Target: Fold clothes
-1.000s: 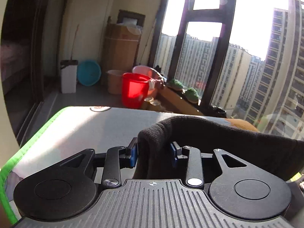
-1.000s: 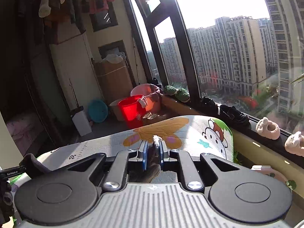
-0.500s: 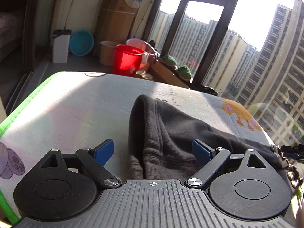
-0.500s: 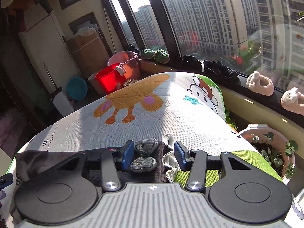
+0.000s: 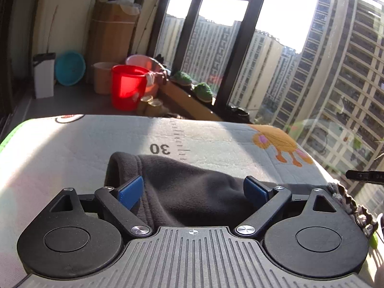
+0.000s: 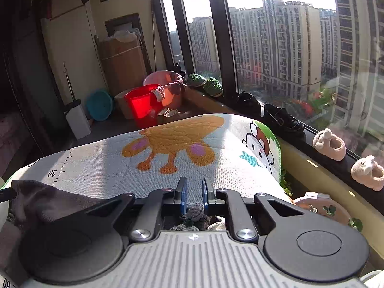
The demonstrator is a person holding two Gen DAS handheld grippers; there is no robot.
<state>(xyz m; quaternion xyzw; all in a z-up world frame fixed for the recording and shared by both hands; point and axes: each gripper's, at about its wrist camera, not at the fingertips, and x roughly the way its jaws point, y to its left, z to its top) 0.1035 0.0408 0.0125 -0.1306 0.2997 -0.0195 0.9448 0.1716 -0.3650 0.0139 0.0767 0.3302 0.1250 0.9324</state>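
Observation:
A dark grey garment (image 5: pixel 192 187) lies on the patterned mat (image 5: pixel 72 148), its ribbed hem toward the left. My left gripper (image 5: pixel 193 190) is open, its blue pads on either side of the cloth without clamping it. In the right wrist view the same garment (image 6: pixel 48 201) shows at the left. My right gripper (image 6: pixel 194 193) has its jaws close together, pinching a grey knitted edge of the garment (image 6: pixel 193 211) near the mat's right side.
The mat (image 6: pixel 168 148) has an orange animal print and a ruler marking. Beyond it stand a red bucket (image 5: pixel 127 90), a cardboard box (image 5: pixel 112 28) and a white bin (image 5: pixel 43 74). Shoes and slippers (image 6: pixel 328 144) sit on the window ledge at the right.
My left gripper opened and let go of the dark garment, which now lies on the mat. My right gripper opened half a second ago and has closed again on the garment's knitted edge.

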